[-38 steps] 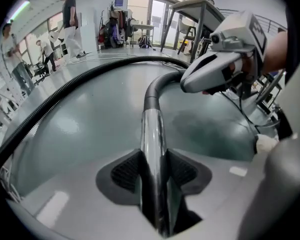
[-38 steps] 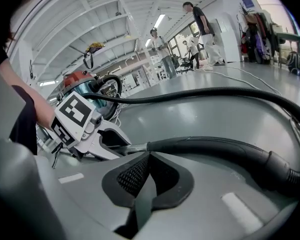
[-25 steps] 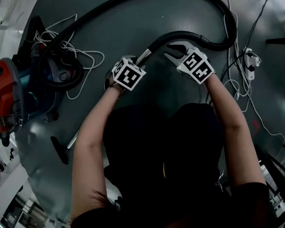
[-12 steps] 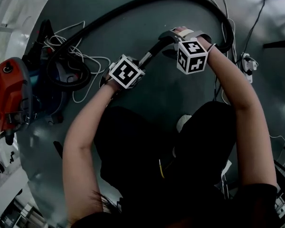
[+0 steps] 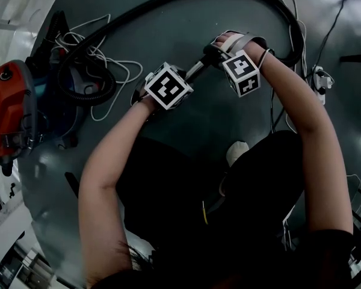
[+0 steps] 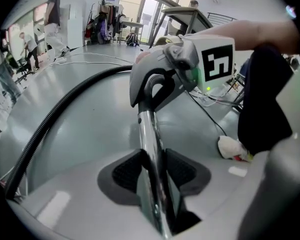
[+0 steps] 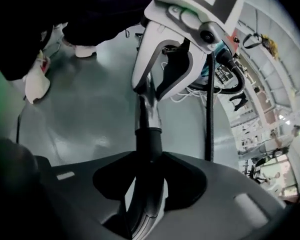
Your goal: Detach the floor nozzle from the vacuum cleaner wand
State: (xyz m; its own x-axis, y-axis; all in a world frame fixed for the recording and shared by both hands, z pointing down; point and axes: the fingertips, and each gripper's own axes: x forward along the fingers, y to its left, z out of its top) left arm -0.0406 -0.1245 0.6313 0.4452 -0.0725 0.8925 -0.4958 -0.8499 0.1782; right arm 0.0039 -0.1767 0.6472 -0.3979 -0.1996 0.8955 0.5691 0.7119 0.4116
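Note:
A chrome wand (image 5: pixel 194 72) runs between my two grippers, up into a black curved handle (image 7: pixel 150 144) and ribbed hose (image 5: pixel 168 5). In the left gripper view my left gripper (image 6: pixel 152 171) is shut on the chrome wand (image 6: pixel 147 134); its jaws have just been closing, pads against the tube. My right gripper (image 7: pixel 150 176) has the black handle between its pads; its jaws have just been closing on it. From the head view the left gripper (image 5: pixel 188 77) sits below the right gripper (image 5: pixel 215 52). My left forearm hides the floor nozzle except for a dark tip (image 5: pixel 72 185).
The red vacuum body (image 5: pixel 9 113) lies at the far left with a coiled hose and a white power cable (image 5: pixel 111 77) beside it. A power strip (image 5: pixel 320 77) and thin cords lie at the right. A white shoe (image 5: pixel 236 152) stands under me.
The right gripper, open beside the hose bend a second ago, has rolled over and come onto the handle end. The left gripper has risen a little with the wand.

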